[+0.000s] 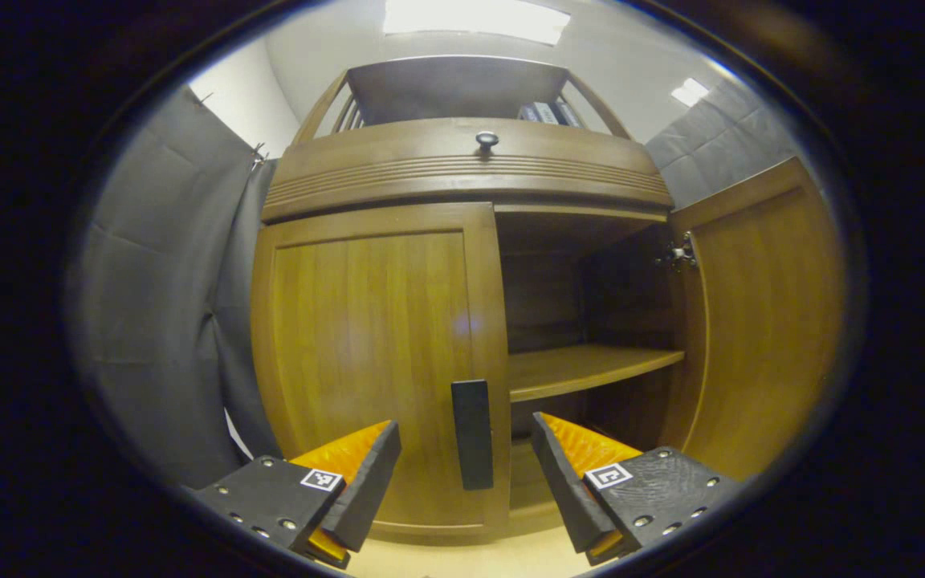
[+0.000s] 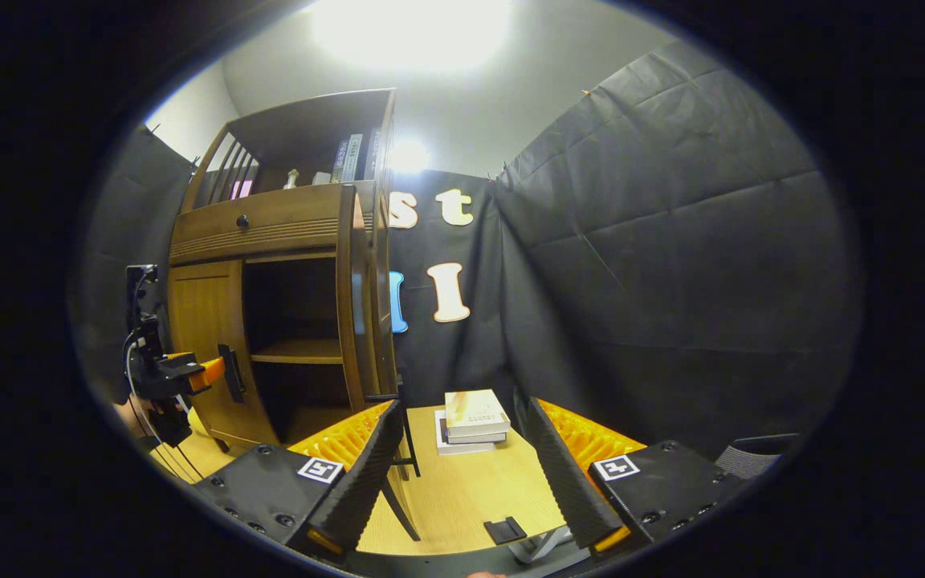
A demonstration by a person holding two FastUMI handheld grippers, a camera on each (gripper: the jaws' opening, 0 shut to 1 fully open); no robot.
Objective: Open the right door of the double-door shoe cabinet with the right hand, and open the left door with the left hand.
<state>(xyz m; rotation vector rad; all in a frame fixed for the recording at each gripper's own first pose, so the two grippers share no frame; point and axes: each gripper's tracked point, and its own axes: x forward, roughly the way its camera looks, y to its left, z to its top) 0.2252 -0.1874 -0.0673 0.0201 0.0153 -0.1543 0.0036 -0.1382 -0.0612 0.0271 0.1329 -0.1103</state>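
Shoe cabinet (image 1: pixel 462 168), bare shelf (image 1: pixel 583 368) inside

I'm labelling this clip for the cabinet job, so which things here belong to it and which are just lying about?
Belong to the job:
- closed wooden left door with its dark upright bar handle
- wooden right door, swung open
- left gripper, open, lined up on the handle
- right gripper, open

Lying about:
- stack of books on the light wooden table
- round dark drawer knob
- inner wooden shelf

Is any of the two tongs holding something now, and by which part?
Nothing is held. The left tongs stand open around the left door's handle, not pressing it. The right tongs are open, clear of the right door.
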